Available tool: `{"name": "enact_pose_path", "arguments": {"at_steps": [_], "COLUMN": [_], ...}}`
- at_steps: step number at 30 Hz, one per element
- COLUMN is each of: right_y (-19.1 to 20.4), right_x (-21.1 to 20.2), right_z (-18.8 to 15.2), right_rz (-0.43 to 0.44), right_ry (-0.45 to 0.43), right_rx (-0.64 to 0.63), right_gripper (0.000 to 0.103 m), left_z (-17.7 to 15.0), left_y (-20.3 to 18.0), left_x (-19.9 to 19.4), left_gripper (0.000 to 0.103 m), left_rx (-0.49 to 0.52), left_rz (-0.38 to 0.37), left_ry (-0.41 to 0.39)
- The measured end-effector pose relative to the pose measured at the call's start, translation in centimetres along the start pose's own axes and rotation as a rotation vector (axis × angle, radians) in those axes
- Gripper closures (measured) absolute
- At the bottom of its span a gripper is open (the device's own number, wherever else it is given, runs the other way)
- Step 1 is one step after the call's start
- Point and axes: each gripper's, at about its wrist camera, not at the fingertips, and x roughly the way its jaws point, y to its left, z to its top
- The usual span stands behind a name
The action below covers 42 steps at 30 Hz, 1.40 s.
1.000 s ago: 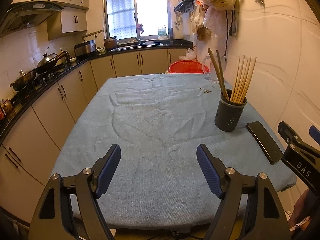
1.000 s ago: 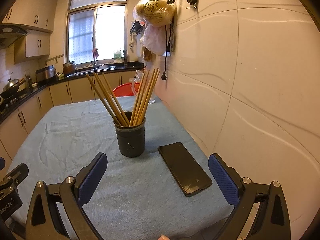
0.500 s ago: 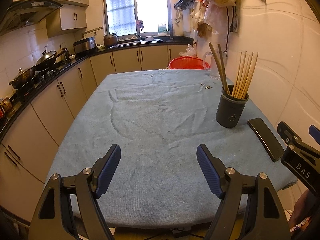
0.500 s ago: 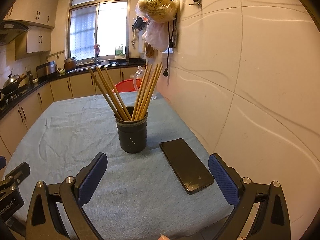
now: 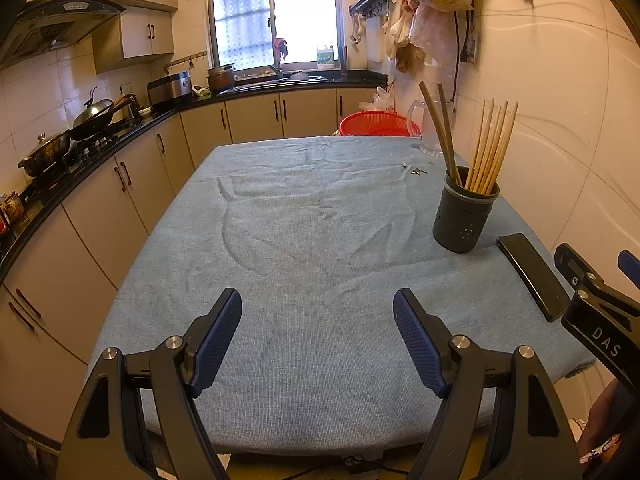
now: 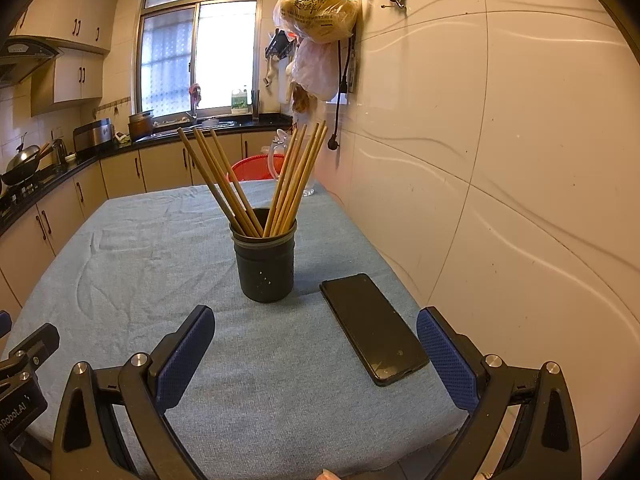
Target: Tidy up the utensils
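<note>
A dark round holder (image 5: pixel 466 216) stands on the blue tablecloth (image 5: pixel 304 240) at the right, with several wooden chopsticks (image 5: pixel 490 148) upright in it, fanned into two bunches. My left gripper (image 5: pixel 317 300) hovers open over the near part of the cloth, nothing between its fingers. In the right wrist view the holder (image 6: pixel 265 268) and its chopsticks (image 6: pixel 296 176) sit just ahead of my right gripper (image 6: pixel 316 314), which is open and empty. A black phone (image 6: pixel 372 324) lies flat to the right of the holder, between it and the right finger.
A tiled wall (image 6: pixel 500 200) runs close along the table's right edge. At the far end are a glass jug (image 5: pixel 430 136) and a red basket (image 5: pixel 376 126). Small metal bits (image 5: pixel 416 170) lie on the cloth. Kitchen cabinets (image 5: pixel 100 208) line the left.
</note>
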Motion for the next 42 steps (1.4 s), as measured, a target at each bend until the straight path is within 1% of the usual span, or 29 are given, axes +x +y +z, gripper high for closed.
{"name": "enact_pose_path", "arguments": {"at_steps": [42], "right_y": [0.09], "right_x": [0.28], "right_z": [-0.3], "right_rz": [0.0], "right_ry": [0.007], "right_rx": [-0.012], "right_gripper": [0.001], "left_z": [-0.6], "left_y": [0.3], "left_x": [0.32], "left_gripper": [0.026], "left_rx": [-0.009], "left_rz": [0.003], "left_ry": [0.002]}}
